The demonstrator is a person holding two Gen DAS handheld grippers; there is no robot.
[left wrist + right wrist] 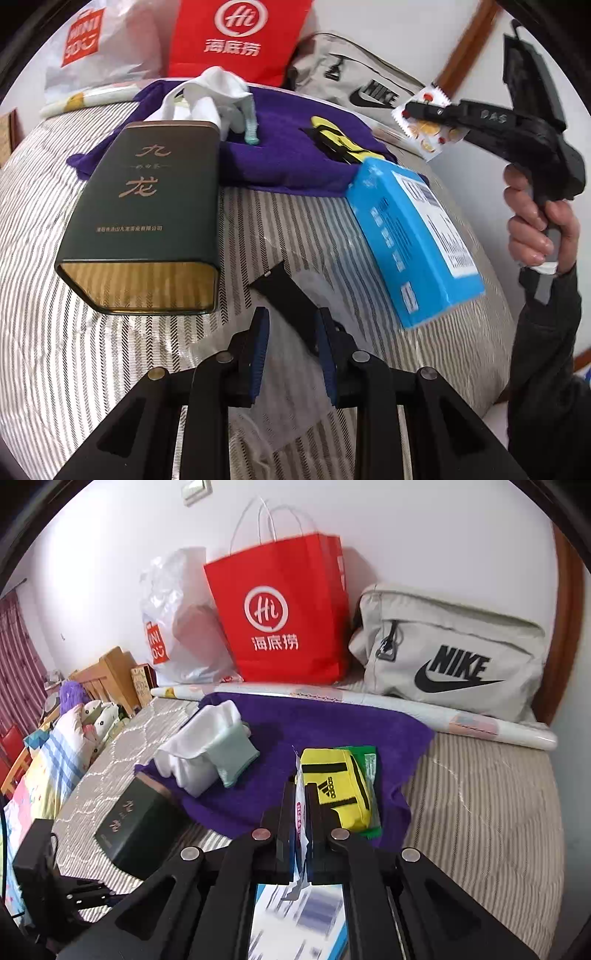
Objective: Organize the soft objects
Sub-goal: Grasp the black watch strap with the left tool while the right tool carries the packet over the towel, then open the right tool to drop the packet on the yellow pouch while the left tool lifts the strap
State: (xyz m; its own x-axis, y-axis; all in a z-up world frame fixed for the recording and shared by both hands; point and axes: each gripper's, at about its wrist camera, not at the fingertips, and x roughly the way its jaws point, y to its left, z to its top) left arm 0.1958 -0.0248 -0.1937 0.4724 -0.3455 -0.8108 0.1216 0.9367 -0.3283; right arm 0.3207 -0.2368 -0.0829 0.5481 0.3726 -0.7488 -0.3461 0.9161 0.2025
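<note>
A purple towel (280, 155) (317, 723) lies on the striped bed. On it are a bundle of white and pale-green socks (218, 99) (207, 749) and a yellow Adidas pouch (336, 142) (340, 790). My right gripper (303, 794) (424, 110) is shut on a small printed plastic packet (428, 125) (301, 812), held in the air above the towel's near edge. My left gripper (291, 325) is open low over the bed, its fingers on either side of a black strap (284, 295).
A dark green tin (147, 214) (136, 823) and a blue box (413, 236) (295, 923) lie on the bed. A red paper bag (284, 613), a white plastic bag (173, 620) and a grey Nike bag (450, 653) stand along the wall. A rolled sheet (406, 709) lies before them.
</note>
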